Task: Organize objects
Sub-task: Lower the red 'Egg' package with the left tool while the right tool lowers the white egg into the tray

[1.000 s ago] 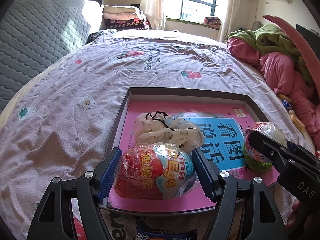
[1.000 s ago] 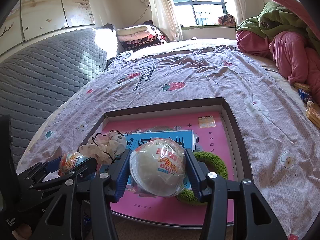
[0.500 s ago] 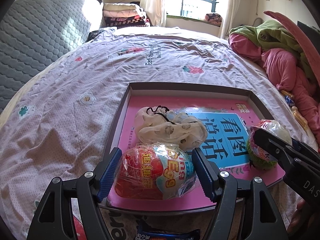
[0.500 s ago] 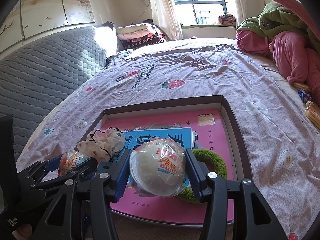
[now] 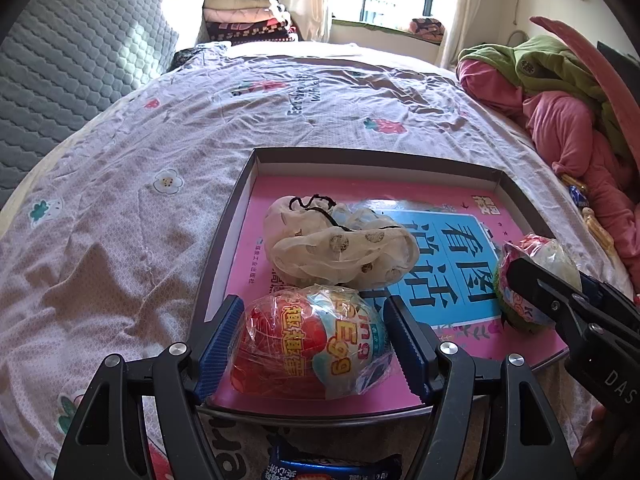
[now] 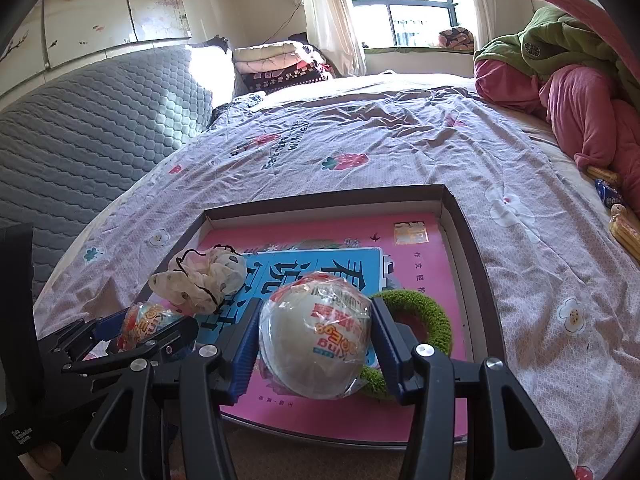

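My left gripper is shut on a red and blue wrapped toy egg, which hangs over the near edge of the dark tray. My right gripper is shut on a white wrapped toy egg above the tray's near right part. In the tray lies a pink and blue book. A cream dotted scrunchie rests on the book, and a green fuzzy ring lies behind the white egg. Each gripper also shows at the side of the other's view.
The tray sits on a bed with a flowered lilac sheet. A pile of pink and green bedding lies on the right. A grey quilted headboard stands on the left, and snack packets lie by the pile.
Both eggs stay gripped as before. Only the left view has shifted very slightly over the tray.
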